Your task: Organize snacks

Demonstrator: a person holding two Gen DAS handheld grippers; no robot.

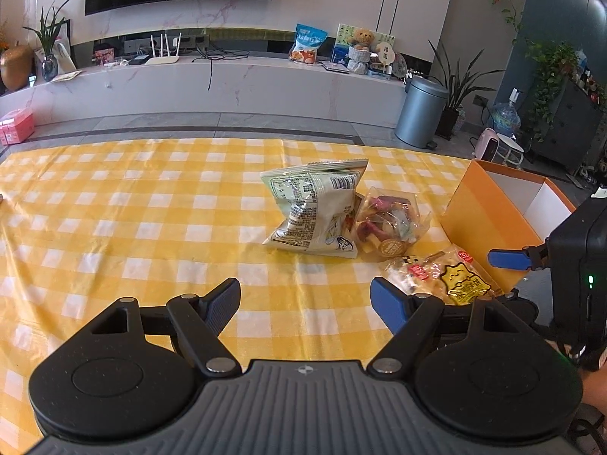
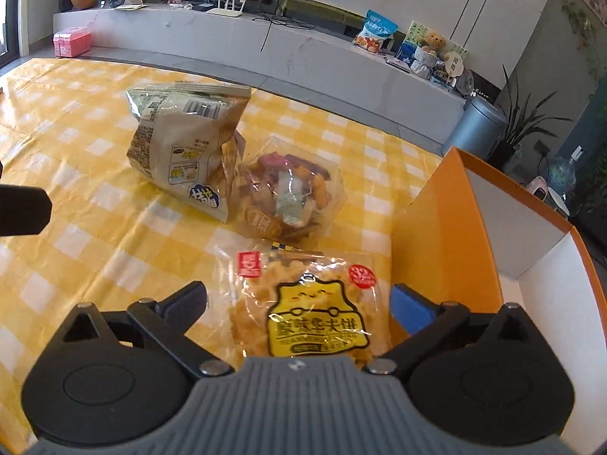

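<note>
Three snack packs lie on the yellow checked tablecloth (image 1: 151, 227). A pale chip bag (image 1: 315, 208) (image 2: 182, 151) stands furthest out, and a clear bag of mixed snacks (image 1: 387, 223) (image 2: 288, 197) leans against it. Nearest is a clear waffle packet with a yellow label (image 1: 444, 273) (image 2: 303, 303). My right gripper (image 2: 299, 299) is open wide, and the waffle packet lies between its fingers with neither pad pressing it. My left gripper (image 1: 305, 295) is open over bare cloth, left of the packet, with nothing between its fingers. The left wrist view shows a blue right fingertip (image 1: 506, 258) beside the orange box.
An orange box (image 1: 489, 212) (image 2: 447, 227) with a white inside and a divider stands open-topped just right of the packets. The table's far edge runs behind the snacks. Beyond it are the floor, a long white TV cabinet (image 1: 227, 83) and a grey bin (image 1: 421, 110).
</note>
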